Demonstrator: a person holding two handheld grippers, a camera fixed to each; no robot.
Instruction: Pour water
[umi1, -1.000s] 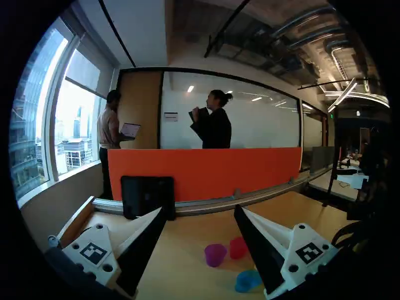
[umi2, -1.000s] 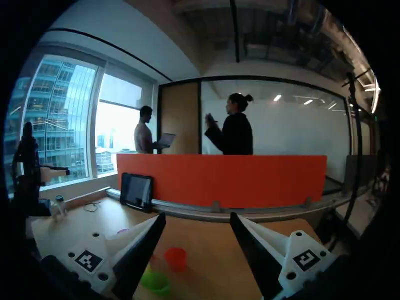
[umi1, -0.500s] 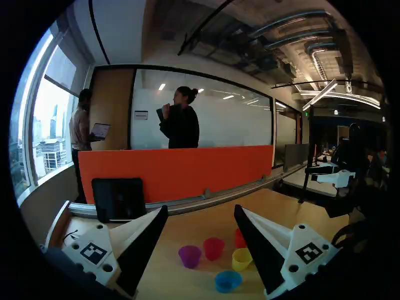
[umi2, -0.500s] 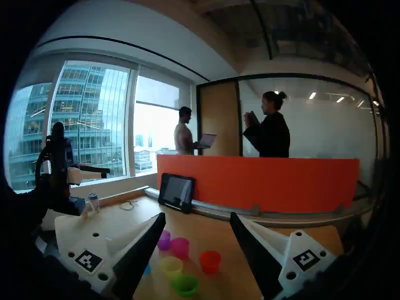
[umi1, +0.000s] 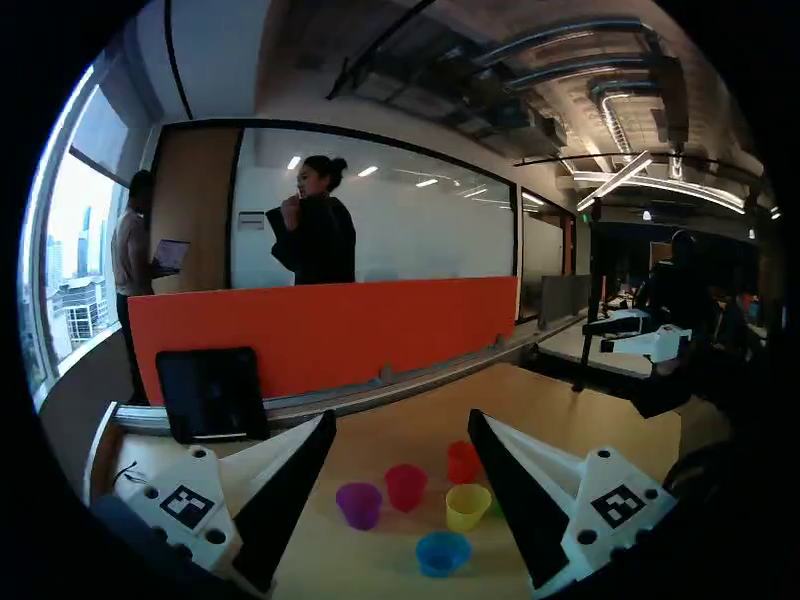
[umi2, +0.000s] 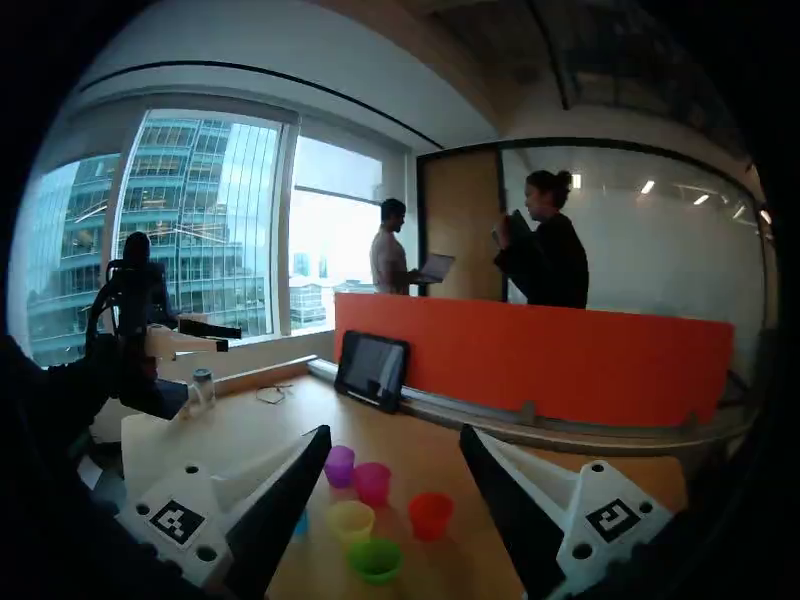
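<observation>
Wooden desktop (umi1: 400, 440) stretched ahead; left gripper (umi1: 400, 414) and right gripper (umi2: 394, 430) gaped empty. Plastic cups (umi1: 405, 485) beyond looked light, tippy; gentle mid-wall pinch seemed safest.

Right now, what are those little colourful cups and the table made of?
The cups look like plastic: bright solid colours, thin walls, slightly see-through. The table looks like wood or wood-look laminate: pale tan, smooth, softly shiny; I cannot tell which.
</observation>
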